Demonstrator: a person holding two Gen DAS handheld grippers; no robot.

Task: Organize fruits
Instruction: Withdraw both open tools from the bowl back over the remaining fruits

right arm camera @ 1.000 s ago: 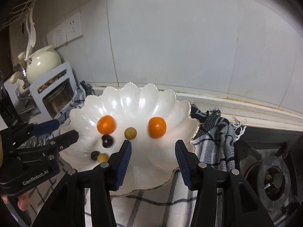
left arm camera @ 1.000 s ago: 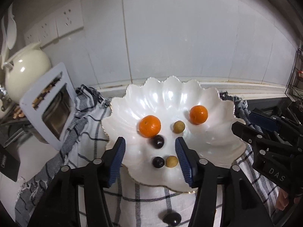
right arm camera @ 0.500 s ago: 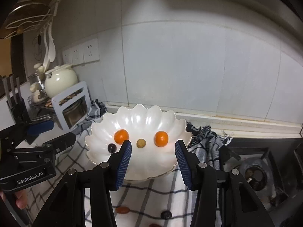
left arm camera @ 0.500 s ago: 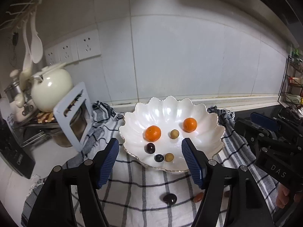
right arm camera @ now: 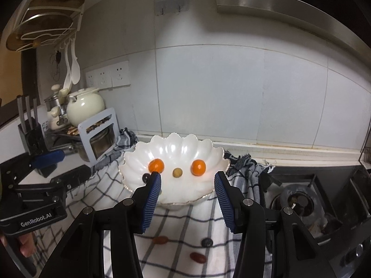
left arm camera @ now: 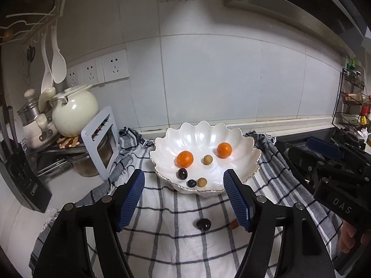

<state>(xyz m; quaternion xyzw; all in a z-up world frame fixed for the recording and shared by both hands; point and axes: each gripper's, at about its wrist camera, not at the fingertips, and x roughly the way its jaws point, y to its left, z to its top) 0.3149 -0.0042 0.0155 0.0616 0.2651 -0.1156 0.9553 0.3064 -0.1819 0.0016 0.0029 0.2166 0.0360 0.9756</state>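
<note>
Both grippers have drawn back from the white scalloped bowl (left arm camera: 249,149), which looked large and close a second ago and now sits well ahead on the checked cloth (left arm camera: 162,243). That retreat brings the loose fruit on the cloth into sight, so I judge the sorting only partly done.

Inside the bowl lie two oranges, left (left arm camera: 184,158) and right (left arm camera: 224,150), a tan fruit (left arm camera: 208,159) between them, then two dark fruits and another tan one nearer the front rim.

Left gripper (left arm camera: 183,199) and right gripper (right arm camera: 187,200) both stand spread wide, holding nothing.

Only the left view shows a dark fruit (left arm camera: 203,223) on the cloth just ahead; the right view instead shows two reddish fruits (right arm camera: 160,240) (right arm camera: 198,257) and a blue-black berry (right arm camera: 207,242), plus the stove burner (right arm camera: 299,202).
</note>
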